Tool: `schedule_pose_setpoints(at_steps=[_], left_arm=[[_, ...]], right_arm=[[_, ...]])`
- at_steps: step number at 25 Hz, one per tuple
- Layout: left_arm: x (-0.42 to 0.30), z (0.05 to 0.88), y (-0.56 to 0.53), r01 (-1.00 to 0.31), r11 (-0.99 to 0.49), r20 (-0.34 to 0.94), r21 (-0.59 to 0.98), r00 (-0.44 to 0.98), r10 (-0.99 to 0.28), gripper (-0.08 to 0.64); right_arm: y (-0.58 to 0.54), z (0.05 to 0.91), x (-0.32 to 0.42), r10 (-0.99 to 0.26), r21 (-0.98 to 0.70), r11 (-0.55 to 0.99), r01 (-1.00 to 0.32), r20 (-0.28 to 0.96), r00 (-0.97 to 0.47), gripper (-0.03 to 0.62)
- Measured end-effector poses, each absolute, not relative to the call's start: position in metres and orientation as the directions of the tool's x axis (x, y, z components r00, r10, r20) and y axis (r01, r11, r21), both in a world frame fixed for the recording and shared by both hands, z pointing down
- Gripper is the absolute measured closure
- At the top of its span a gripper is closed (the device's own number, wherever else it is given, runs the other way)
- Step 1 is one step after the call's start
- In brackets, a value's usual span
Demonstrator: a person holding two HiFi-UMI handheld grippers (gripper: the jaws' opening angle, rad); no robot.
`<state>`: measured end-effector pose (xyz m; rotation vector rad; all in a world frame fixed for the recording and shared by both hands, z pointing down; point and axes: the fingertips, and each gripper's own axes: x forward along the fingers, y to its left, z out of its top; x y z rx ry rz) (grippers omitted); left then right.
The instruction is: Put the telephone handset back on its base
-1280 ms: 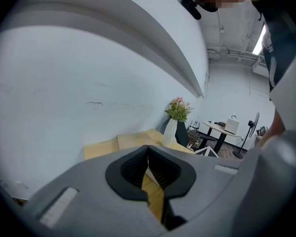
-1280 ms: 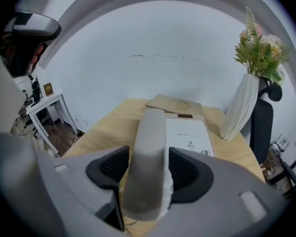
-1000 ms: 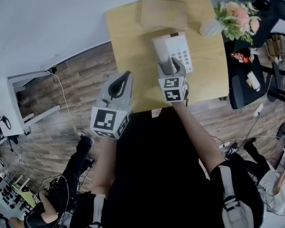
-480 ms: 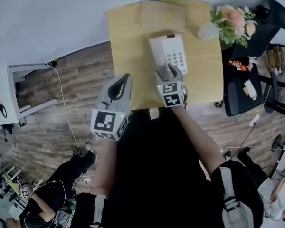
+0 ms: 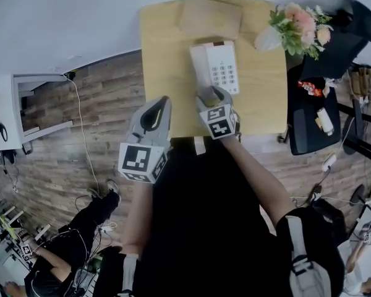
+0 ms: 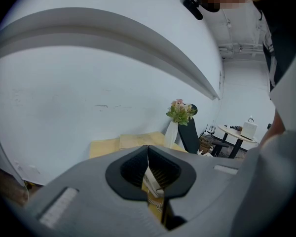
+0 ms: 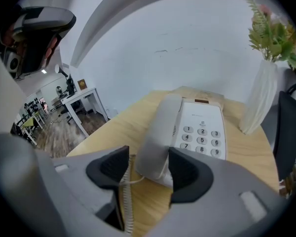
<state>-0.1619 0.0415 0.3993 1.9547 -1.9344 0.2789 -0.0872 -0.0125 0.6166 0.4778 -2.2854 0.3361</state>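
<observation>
Right hand-held gripper: jaws apart, straddling the near end of the handset, with a gap at the left jaw. The handset's long axis runs straight ahead of the jaws, along the left side of the base, where it appears seated. The coiled cord hangs below-left. Bare desk lies left and the vase stands far right. Left hand-held gripper: jaws together, empty, and the farther of the two from the handset.

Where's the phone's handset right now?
In the right gripper view the handset lies along the left side of its base, its near end between the parted jaws of the right claw.
</observation>
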Motion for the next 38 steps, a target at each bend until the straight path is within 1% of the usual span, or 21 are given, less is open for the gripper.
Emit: schedule_pose_setpoints(at_steps=[6,11,16,22,26,27,29,34,38], left_arm=[[-0.149,0.395,0.041,-0.994,0.03,0.39,0.108,0.015,-0.921,0.549],[-0.141,0.387,0.037,-0.995,0.037,0.373,0.096,0.002,-0.928,0.549],[-0.13,0.383,0.033,-0.994,0.039,0.352,0.1,-0.001,-0.936,0.549],[-0.113,0.381,0.02,-0.994,0.029,0.329,0.104,0.007,-0.944,0.549],[-0.105,0.376,0.008,-0.995,0.014,0.311,0.1,0.018,-0.95,0.549],[-0.104,0.375,0.005,-0.995,0.011,0.306,0.1,0.02,-0.952,0.549],[-0.101,0.372,0.0,-0.995,0.005,0.297,0.099,0.025,-0.955,0.549],[-0.092,0.362,-0.016,-0.995,-0.024,0.272,0.095,0.049,-0.961,0.549],[-0.086,0.353,-0.024,-0.995,-0.043,0.253,0.094,0.066,-0.965,0.549]], right_arm=[[-0.011,0.616,-0.083,-0.198,-0.107,0.911,-0.398,0.734,-0.649,0.34],[-0.016,0.604,-0.074,-0.195,-0.108,0.918,-0.382,0.714,-0.672,0.339],[-0.032,0.58,-0.054,-0.242,-0.08,0.916,-0.394,0.673,-0.699,0.339],[-0.062,0.538,-0.019,-0.321,-0.062,0.894,-0.444,0.603,-0.73,0.341],[-0.085,0.511,0.006,-0.373,-0.047,0.876,-0.48,0.564,-0.736,0.364],[-0.089,0.504,0.012,-0.38,-0.046,0.874,-0.484,0.556,-0.74,0.396],[-0.097,0.491,0.02,-0.391,-0.053,0.87,-0.49,0.53,-0.752,0.408],[-0.111,0.456,0.037,-0.423,-0.066,0.859,-0.507,0.465,-0.778,0.472],[-0.115,0.428,0.042,-0.423,-0.113,0.856,-0.505,0.41,-0.808,0.507]])
